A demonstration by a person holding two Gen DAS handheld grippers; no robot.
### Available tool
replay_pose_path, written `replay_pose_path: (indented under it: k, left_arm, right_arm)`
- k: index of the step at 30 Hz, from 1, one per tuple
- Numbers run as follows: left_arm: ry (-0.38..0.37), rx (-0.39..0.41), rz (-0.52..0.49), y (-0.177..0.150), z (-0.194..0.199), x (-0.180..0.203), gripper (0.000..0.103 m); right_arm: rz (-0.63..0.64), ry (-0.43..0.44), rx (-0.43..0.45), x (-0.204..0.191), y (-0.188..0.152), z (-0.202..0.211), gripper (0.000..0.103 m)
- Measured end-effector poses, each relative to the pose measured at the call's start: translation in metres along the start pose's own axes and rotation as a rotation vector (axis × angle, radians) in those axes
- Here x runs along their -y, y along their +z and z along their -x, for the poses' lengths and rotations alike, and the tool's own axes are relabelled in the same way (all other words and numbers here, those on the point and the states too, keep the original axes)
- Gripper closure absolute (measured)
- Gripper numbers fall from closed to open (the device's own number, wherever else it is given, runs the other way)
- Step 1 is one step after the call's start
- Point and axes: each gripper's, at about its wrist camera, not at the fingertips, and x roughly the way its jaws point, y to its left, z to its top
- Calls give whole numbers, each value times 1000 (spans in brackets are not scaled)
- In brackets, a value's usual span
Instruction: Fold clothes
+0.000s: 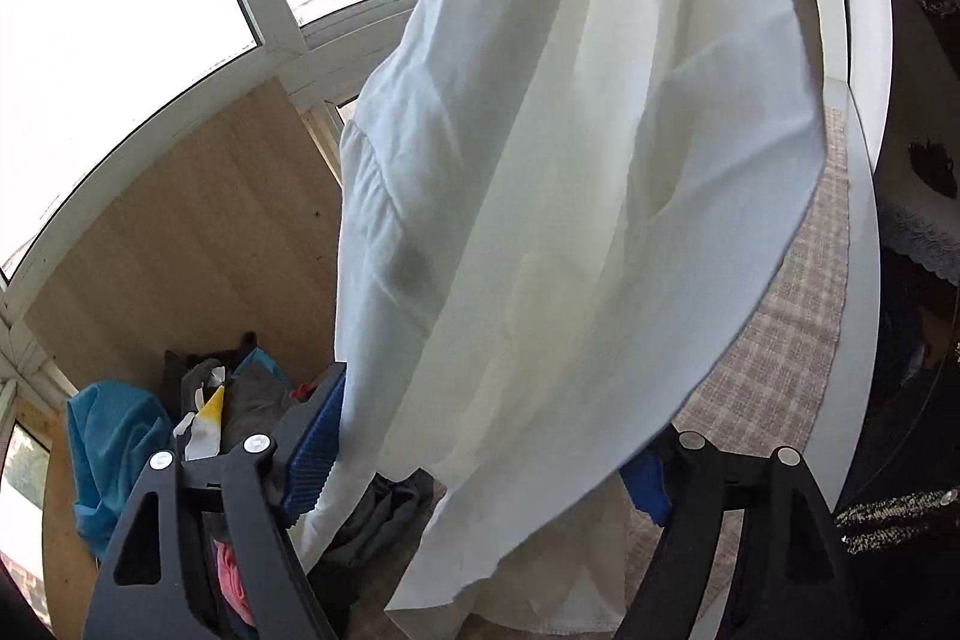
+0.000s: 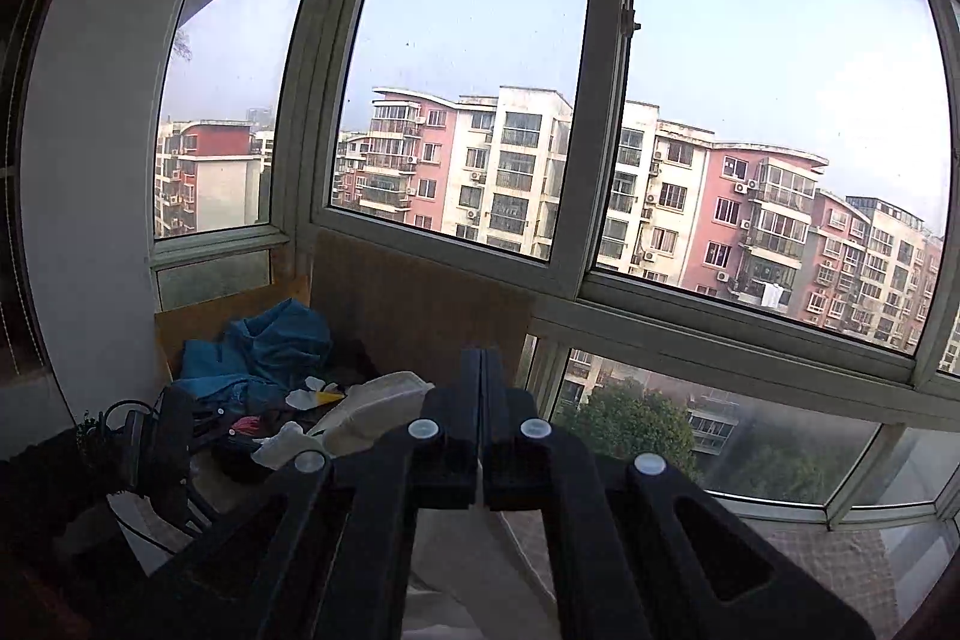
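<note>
The white garment [image 1: 570, 196] is hanging in the air from twelve o'clock, light and floppy. The right gripper [image 2: 480, 430] is clenching it; the left gripper [image 1: 480, 466] is gaping around its hem, best pinched there.

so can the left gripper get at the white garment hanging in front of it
Probably yes. The left gripper has its jaws wide open, and the white garment hangs right between them, its lower edge draping past the blue pads. Nothing lies between them.

White garment [image 1: 600, 196] thin matt cloth; wall panel [image 1: 198, 244] pale wood; grippers matt blk plastic
</note>
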Motion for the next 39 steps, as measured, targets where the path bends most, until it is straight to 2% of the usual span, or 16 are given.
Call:
replay_pose_path:
  k: [1, 2, 6, 7, 9, 10, 13, 17, 20, 24, 28, 29, 33, 35, 37, 39]
  left_arm:
    - [1, 9, 13, -5, 5, -5, 17]
    - [7, 12, 27, -10, 7, -10, 16]
    - [37, -59, 84, -42, -7, -24, 16]
    - [39, -81, 95, -50, -10, -25, 16]
    - [42, -124, 116, -67, -18, -28, 16]
    - [44, -146, 127, -75, -22, -30, 16]
    - [49, -210, 159, -100, -33, -34, 16]
    - [60, -299, 198, -132, -49, -41, 16]
    - [96, -378, 197, -151, -59, -50, 16]
    - [109, -435, 185, -172, -83, -61, 16]
    - [110, -497, 160, -192, -126, -66, 19]
    - [103, -512, 168, -196, -136, -68, 23]
    - [36, -566, 213, -208, -160, -71, 71]
    - [1, -585, 233, -212, -166, -70, 85]
    - [9, -571, 260, -210, -158, -68, 99]
    - [15, -530, 324, -203, -137, -72, 100]
  right_arm:
    - [-19, 22, 14, 9, 10, 8, 103]
    - [-61, 100, -38, 21, 15, 8, 103]
    - [-75, 96, -338, 27, -37, -37, 101]
    - [-115, 140, -443, 25, -68, -57, 100]
    - [-173, 195, -627, 9, -148, -90, 78]
    - [-200, 220, -716, 1, -189, -106, 73]
    - [-294, 292, -937, -22, -308, -134, 71]
    - [-356, 328, -1156, -48, -417, -144, 71]
    - [-402, 316, -1204, -50, -452, -142, 71]
    - [-489, 302, -1210, -42, -463, -140, 67]
    - [-543, 290, -1213, -35, -467, -141, 66]
    - [-540, 291, -1215, -35, -468, -142, 66]
    - [-529, 298, -1220, -36, -472, -147, 66]
    - [-524, 301, -1222, -36, -474, -149, 66]
    - [-519, 304, -1225, -36, -477, -152, 66]
    - [-513, 307, -1227, -37, -479, -154, 66]
